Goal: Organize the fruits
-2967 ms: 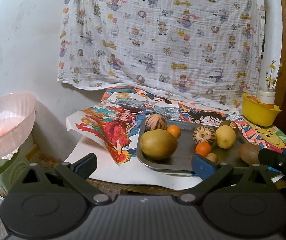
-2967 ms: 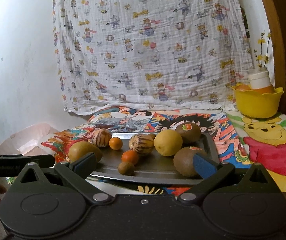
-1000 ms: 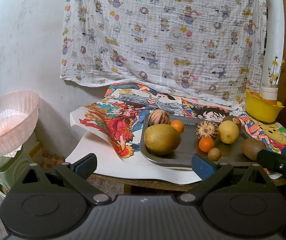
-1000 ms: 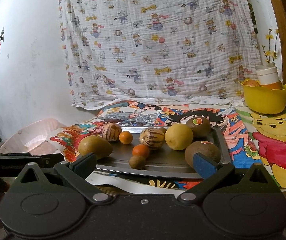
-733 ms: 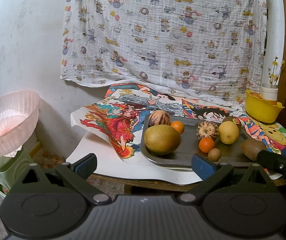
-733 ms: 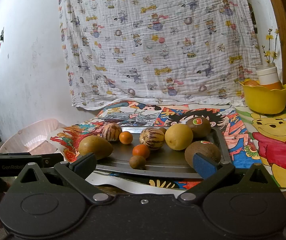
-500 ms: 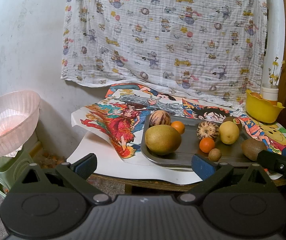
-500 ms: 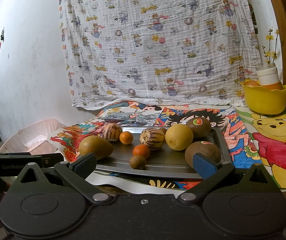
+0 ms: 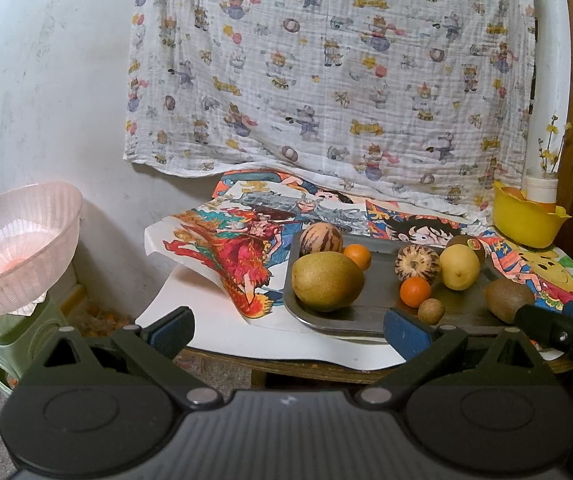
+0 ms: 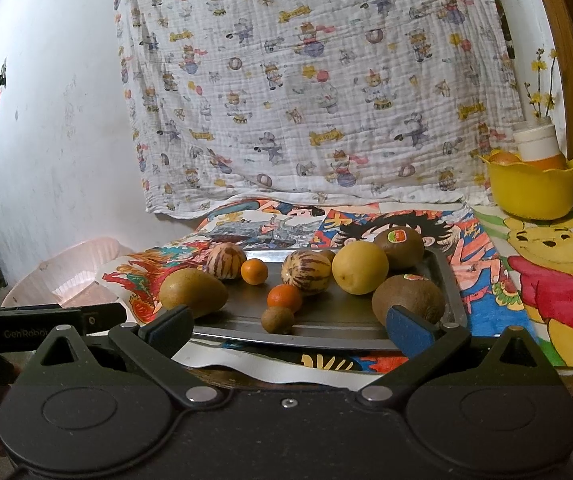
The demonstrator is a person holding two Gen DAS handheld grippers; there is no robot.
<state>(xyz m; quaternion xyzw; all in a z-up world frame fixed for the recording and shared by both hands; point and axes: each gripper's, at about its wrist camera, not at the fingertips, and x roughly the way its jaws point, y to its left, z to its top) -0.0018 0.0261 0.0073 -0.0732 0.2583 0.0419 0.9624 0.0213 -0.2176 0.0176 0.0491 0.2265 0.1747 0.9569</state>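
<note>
A steel tray (image 9: 370, 314) (image 10: 448, 280) on the table holds several fruits: a big green-brown mango (image 9: 327, 281) (image 10: 193, 292), two striped melons (image 9: 417, 265) (image 10: 305, 271), two small oranges (image 9: 415, 291) (image 10: 284, 297), a yellow lemon (image 9: 459, 267) (image 10: 360, 267), two kiwis (image 10: 408, 300) and a small brown fruit (image 9: 431, 311) (image 10: 277, 320). My left gripper (image 9: 288, 326) hangs open before the table's front edge, left of the tray. My right gripper (image 10: 288, 322) is open and empty in front of the tray, its right finger (image 10: 408, 330) just before the near kiwi.
A yellow bowl (image 9: 528, 224) (image 10: 534, 186) with a white bottle stands at the table's back right. A pink plastic basket (image 9: 18, 248) sits on a green stool left of the table. Cartoon posters cover the tabletop; a printed cloth hangs on the wall behind.
Since three seconds ago both grippers have drawn back slightly from the table. Over the last second nothing has visibly moved.
</note>
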